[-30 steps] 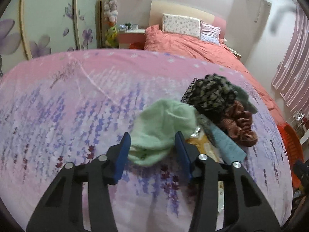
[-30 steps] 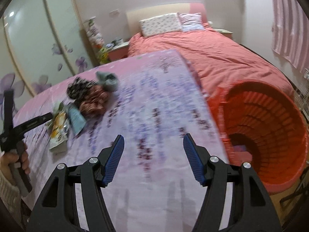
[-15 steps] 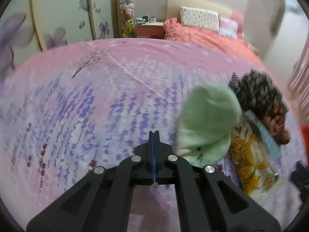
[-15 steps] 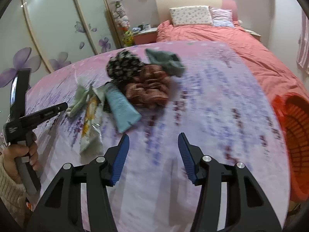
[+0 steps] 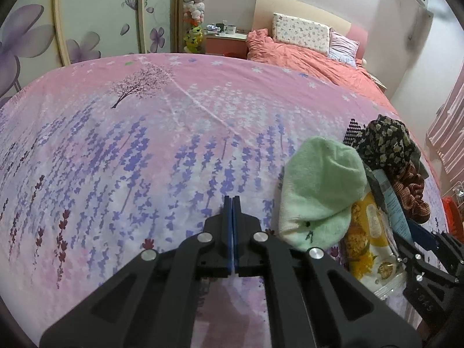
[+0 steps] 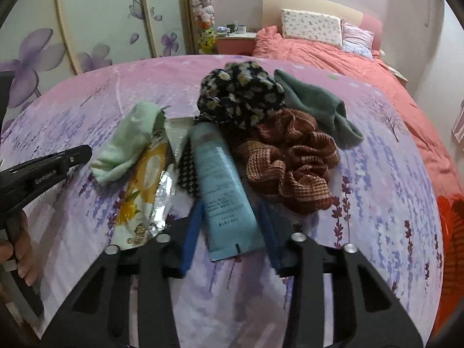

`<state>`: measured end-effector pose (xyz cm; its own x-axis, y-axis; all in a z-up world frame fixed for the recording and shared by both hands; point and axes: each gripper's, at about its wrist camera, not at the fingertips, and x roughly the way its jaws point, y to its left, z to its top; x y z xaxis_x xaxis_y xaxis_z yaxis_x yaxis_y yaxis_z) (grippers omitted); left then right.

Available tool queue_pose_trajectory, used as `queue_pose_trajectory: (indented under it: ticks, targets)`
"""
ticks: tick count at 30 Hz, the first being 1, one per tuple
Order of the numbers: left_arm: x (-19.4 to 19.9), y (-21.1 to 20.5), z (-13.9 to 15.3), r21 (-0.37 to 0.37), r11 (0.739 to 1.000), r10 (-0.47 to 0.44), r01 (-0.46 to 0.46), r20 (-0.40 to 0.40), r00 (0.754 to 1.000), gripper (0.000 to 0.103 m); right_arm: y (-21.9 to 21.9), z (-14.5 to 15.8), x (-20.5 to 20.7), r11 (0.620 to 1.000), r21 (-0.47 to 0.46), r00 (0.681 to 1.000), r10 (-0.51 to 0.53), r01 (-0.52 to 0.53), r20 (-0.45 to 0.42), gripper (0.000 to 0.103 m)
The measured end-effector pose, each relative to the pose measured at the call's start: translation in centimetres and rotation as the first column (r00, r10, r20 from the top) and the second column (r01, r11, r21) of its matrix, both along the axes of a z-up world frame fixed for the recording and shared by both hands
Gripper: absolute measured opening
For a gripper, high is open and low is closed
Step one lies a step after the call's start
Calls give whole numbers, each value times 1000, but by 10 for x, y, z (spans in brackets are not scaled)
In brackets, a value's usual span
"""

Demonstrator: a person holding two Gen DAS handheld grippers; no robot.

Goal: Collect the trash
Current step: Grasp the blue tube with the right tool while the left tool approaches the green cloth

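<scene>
Over on the left wrist view, your left gripper (image 5: 232,203) is sitting clenched on nothing, blue pads pressed flat together, where a second ago those jaws were straddling the pale green cloth (image 5: 319,191). That cloth is now lying just to the right of the tips, untouched, so no pick is happening on this side. Beside it the yellow snack wrapper (image 5: 368,232) is lying on the lavender bedspread (image 5: 130,159); its print is too blurred to read.

Through the right wrist view, your right gripper (image 6: 229,226) is bracketing the bottom end of the blue tube (image 6: 223,188), which is lying flat on the spread between the yellow wrapper and the brown scrunchie (image 6: 290,168). These jaws have just been closing, tube between them, pads not yet pressing. I'm judging this to be your trash pick, with the orange basket (image 6: 449,232) waiting at the right edge. Small lines of print on the tube aren't legible; "GenRobot.ai", roughly, is showing on the other gripper's arm
</scene>
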<state>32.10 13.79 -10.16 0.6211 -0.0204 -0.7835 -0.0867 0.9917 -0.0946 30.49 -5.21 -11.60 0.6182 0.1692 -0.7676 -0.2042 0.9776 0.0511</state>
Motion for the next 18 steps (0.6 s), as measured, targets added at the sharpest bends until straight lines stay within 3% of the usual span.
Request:
queue_pose_trajectory:
  ticks: [6,11,15,18]
  targets:
    - [1,1,-1,-7,1000,0,0,0,1000,4,-30,-2,-43,1000,12,1000,-20,20,0,37]
    - [0,7,-3,-24,1000,0,0,3,1000,4,-84,-3,-74,986,4,986,-166,166,1,37]
    - [0,8,-3,-17,1000,-1,1,2,1000,4,-106,-3,-73,972,35,973,-230,231,-14,37]
    - [-1,10,-2,-9,1000,-1,1,1,1000,4,-99,-2,-60,973,49,974,-227,228,-16,40]
